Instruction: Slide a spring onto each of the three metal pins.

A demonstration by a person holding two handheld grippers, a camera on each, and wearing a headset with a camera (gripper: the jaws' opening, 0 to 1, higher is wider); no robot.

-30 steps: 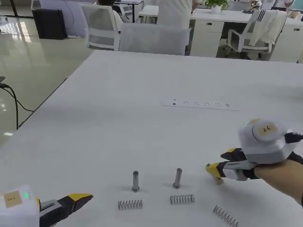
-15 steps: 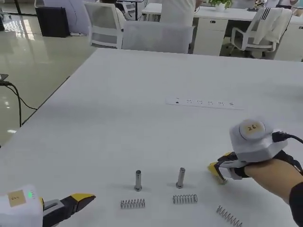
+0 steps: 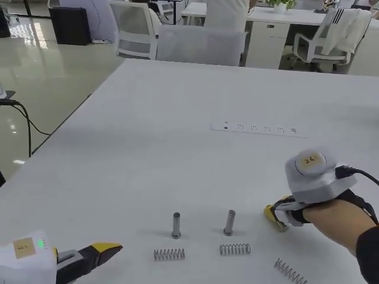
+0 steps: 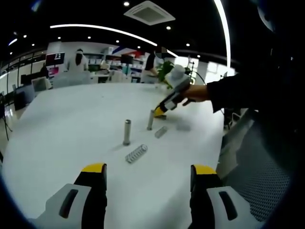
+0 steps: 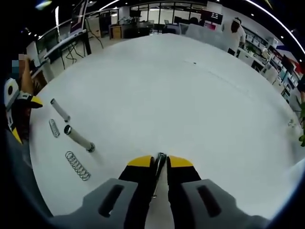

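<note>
The right hand-held gripper (image 5: 160, 161) has its jaws almost together, clamped on a thin metal rod that runs between them, the held pin (image 5: 157, 177). Its yellow tips are low at the table (image 3: 177, 142), by the near edge toward the right side. The left hand-held gripper (image 4: 148, 170) is by the near edge toward the left side. Its jaws are well apart, with only the table surface between them.

Between the two grippers, near the near edge, two pins stand upright and apart from each other: the left pin (image 3: 176, 225) and the middle pin (image 3: 229, 222). Both are bare.

Three springs lie flat on the table, closer to the near edge than the pins. The left spring (image 3: 169, 254) is just in front of the left pin, and the middle spring (image 3: 235, 249) is just in front of the middle pin. The right spring (image 3: 289, 271) lies at an angle, near the right hand-held gripper and on the near-edge side of it.

A white power strip (image 3: 259, 128) lies further in, toward the far edge.
</note>
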